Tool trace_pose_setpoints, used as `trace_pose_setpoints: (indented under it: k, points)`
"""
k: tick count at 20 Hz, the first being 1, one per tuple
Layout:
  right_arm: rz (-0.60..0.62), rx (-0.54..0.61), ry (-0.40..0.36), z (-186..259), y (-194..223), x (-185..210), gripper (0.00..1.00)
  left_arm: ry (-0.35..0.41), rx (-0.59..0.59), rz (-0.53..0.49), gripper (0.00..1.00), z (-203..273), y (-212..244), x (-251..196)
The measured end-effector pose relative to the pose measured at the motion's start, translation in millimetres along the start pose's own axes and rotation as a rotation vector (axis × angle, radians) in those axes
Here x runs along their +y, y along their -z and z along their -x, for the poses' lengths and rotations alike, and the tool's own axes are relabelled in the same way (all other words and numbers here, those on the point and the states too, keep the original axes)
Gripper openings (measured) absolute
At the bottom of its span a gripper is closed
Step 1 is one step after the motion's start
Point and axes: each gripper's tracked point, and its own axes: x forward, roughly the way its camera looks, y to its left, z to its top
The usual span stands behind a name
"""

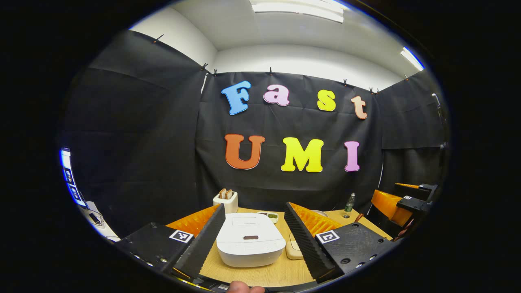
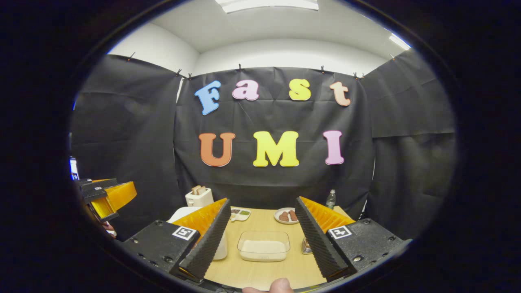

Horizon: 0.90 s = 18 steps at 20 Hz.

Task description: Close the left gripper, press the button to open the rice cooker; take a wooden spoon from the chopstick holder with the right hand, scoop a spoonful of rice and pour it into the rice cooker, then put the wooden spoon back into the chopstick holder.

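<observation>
In the left gripper view, the left gripper [image 1: 251,230] is being held wide apart, nothing between its ribbed, wedge-shaped fingers, and it is being pointed straight at the rice cooker [image 1: 250,240], which is lying dead ahead and framed in the gap between them. The lid is being kept down, so the opening step is judged not yet done; the fingers would first need to be brought together before the dark button [image 1: 250,237], set on the near front of the lid, is pressed. The left gripper is clearly the nearer tool to it. The cooker is being seen as a smooth, rounded white shell resting on the pale wood-grain table [image 1: 260,274].

In the right gripper view, the right gripper [image 2: 262,236] is likewise being held wide and empty above a clear, shallow rectangular rice container [image 2: 263,245] with white rice inside. The chopstick holder cannot be told with certainty. Farther back, a white toaster [image 1: 226,200] and a small bottle [image 1: 349,203] are standing against the wall.
</observation>
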Motion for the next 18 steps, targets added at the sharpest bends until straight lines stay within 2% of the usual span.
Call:
trace_pose_setpoints:
  k: [8, 15, 18]
  points:
    - [-0.014, 0.004, 0.042, -15, 6, -23, 1.00, -0.010, 0.062, 0.000, 0.94, -16, 18, -11]
    - [-0.031, 0.051, 0.057, -57, 23, -48, 1.00, -0.034, 0.131, -0.017, 0.94, -53, 37, -13]
    - [-0.042, 0.054, 0.065, -77, 25, -59, 1.00, -0.030, 0.168, 0.009, 0.94, -74, 46, -20]
